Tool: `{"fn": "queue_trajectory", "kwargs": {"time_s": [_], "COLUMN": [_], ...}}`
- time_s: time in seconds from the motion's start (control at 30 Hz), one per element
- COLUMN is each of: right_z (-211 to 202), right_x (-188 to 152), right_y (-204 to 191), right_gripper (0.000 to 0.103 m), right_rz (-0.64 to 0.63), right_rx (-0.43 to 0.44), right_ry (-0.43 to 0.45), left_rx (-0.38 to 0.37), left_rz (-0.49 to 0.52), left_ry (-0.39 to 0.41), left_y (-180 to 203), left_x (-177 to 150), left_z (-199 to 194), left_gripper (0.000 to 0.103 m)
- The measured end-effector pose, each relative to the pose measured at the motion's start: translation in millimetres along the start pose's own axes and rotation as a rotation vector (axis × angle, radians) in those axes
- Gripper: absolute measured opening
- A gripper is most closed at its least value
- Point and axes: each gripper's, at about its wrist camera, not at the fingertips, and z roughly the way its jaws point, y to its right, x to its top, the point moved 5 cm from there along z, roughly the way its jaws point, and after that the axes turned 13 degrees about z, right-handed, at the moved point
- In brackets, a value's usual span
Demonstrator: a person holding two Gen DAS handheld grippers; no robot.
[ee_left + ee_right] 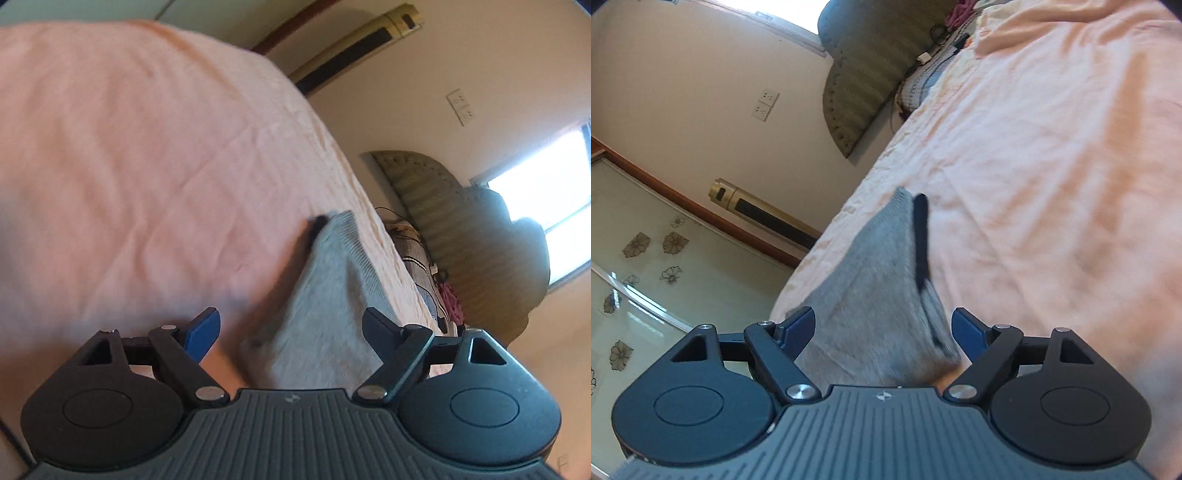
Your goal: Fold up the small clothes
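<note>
- Grey garment (pixel 325 295) lies on the pink sheet (pixel 129 147), a long knit piece with a ribbed edge and a dark strip (pixel 921 240) along one side; motion blurs it.
- It narrows toward the far end and lies near the bed's edge.
- Left gripper (pixel 291 328): jaws spread wide, the cloth's near end between them, pads off it, nothing held.
- Right gripper (pixel 884 328): jaws wide too, cloth between, no grip.
- Beyond: padded headboard (pixel 857 74), wall sockets (pixel 766 105), bright window (pixel 546 206).
</note>
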Motion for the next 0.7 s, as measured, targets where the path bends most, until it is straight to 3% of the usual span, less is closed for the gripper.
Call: {"fn": "queue_trajectory", "kwargs": {"time_s": [0.1,0.13,0.2,0.23,0.3,0.33,0.4,0.43,0.47,0.5,0.53,0.7], "right_z": [6,12,34,46,67,76,89,94,98,103,107,87], "right_x": [-16,-19,-21,-20,-18,-17,-15,-13,-11,-9,-7,-9], "right_y": [8,4,-6,-9,-19,-24,-30,-29,-25,-18,-11,-19], "right_gripper": [0.083,0.085,0.088,0.089,0.088,0.088,0.085,0.072,0.044,0.026,0.013,0.012], "right_rz": [0.009,-0.003,0.010,0.015,-0.021,-0.043,-0.069,-0.062,-0.039,-0.007,0.029,0.011], "right_rx": [-0.022,-0.030,-0.007,0.001,-0.033,-0.059,-0.077,-0.080,-0.087,-0.098,-0.099,-0.015], "right_ry": [-0.034,-0.033,-0.083,-0.092,-0.073,-0.060,-0.067,-0.073,-0.078,-0.101,-0.112,-0.081], "left_rx": [-0.038,-0.036,-0.106,-0.108,-0.056,-0.021,0.017,0.011,0.019,0.044,0.069,0.078], "left_rz": [-0.025,-0.033,-0.066,-0.082,-0.017,0.026,0.068,0.077,0.082,0.093,0.105,0.238], "left_ry": [0.061,0.055,0.044,0.037,0.047,0.040,0.023,0.013,0.000,-0.024,-0.045,-0.023], "left_y": [-1,3,11,14,25,30,35,36,36,35,35,53], "left_x": [-22,-21,-18,-15,-14,-14,-15,-16,-15,-16,-14,-12], "left_z": [-11,-7,8,18,30,36,45,47,49,52,57,36], "left_gripper": [0.084,0.086,0.086,0.086,0.085,0.070,0.053,0.050,0.043,0.019,0.006,0.004]}}
